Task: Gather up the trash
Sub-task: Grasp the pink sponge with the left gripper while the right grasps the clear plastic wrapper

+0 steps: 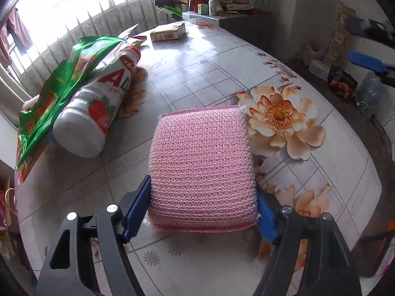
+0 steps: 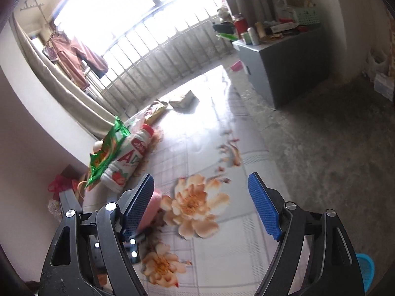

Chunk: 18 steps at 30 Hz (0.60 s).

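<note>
left tool [image 1: 202, 212] pinched one pink sponge [image 1: 201, 170] | right tool [image 2: 201, 207] spread, nothing held | one bottle [image 1: 96, 103], one green wrapper [image 1: 56, 91] at desk [image 1: 197, 61] edge | blue bin [image 2: 365, 271] in right view only

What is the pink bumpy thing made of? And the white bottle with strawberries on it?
The pink pad, held between the left gripper fingers, looks like a sponge wrapped in shiny plastic mesh: tiny glossy bumps cover it. The white bottle looks like smooth plastic with a printed label; light gleams softly off it. Neither is certain from looks alone.

Bright barred window [image 2: 138, 24], grey cabinet [image 2: 284, 71]
</note>
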{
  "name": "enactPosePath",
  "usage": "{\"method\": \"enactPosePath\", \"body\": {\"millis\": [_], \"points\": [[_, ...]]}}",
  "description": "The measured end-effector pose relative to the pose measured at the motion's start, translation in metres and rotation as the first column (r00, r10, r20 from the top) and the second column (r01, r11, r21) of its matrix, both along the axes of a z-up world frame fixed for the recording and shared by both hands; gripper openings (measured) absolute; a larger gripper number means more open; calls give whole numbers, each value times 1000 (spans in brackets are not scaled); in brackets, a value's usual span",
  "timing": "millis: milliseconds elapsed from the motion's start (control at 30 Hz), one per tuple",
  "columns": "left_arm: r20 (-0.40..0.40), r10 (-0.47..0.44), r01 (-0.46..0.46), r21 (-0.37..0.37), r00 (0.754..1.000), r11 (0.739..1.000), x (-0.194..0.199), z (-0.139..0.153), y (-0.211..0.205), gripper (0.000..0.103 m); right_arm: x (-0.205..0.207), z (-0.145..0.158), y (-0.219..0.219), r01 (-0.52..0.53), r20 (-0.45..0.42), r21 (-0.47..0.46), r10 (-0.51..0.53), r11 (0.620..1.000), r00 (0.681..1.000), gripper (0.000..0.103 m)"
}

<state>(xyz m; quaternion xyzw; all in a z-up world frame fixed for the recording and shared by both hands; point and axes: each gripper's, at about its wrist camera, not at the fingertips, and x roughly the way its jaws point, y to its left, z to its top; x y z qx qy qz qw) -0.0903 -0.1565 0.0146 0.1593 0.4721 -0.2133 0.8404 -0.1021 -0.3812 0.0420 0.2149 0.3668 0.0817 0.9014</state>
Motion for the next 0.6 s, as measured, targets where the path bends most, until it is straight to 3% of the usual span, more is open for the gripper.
{"method": "enactPosePath", "body": {"millis": [33, 133, 333, 400, 467, 500, 567, 600], "points": [[-4, 12, -12, -7, 1000, 1000, -3, 0, 7, 74, 25, 2, 15, -49, -3, 0, 49, 999, 999, 75], [3, 35, -35, -29, 999, 999, -5, -1, 22, 74, 102, 2, 54, -181, -12, 136, 184, 974, 983, 75], [10, 63, -62, -64, 998, 996, 2, -1, 33, 74, 222, -18, 113, -228, -110, 205, 254, 952, 961, 74], [12, 67, -66, -70, 998, 995, 5, -1, 35, 74, 241, -33, 120, -233, -159, 258, 279, 938, 947, 64], [11, 71, -70, -82, 997, 994, 8, -1, 36, 74, 251, -45, 128, -231, -191, 270, 287, 935, 939, 42], [11, 72, -71, -85, 997, 994, 9, -1, 37, 74, 254, -50, 131, -228, -206, 260, 284, 938, 936, 39], [11, 73, -72, -91, 997, 993, 10, 0, 38, 74, 257, -53, 133, -233, -194, 265, 289, 936, 938, 18], [11, 72, -70, -93, 997, 993, 10, 0, 39, 74, 256, -53, 133, -237, -186, 273, 293, 932, 938, 17]]}}
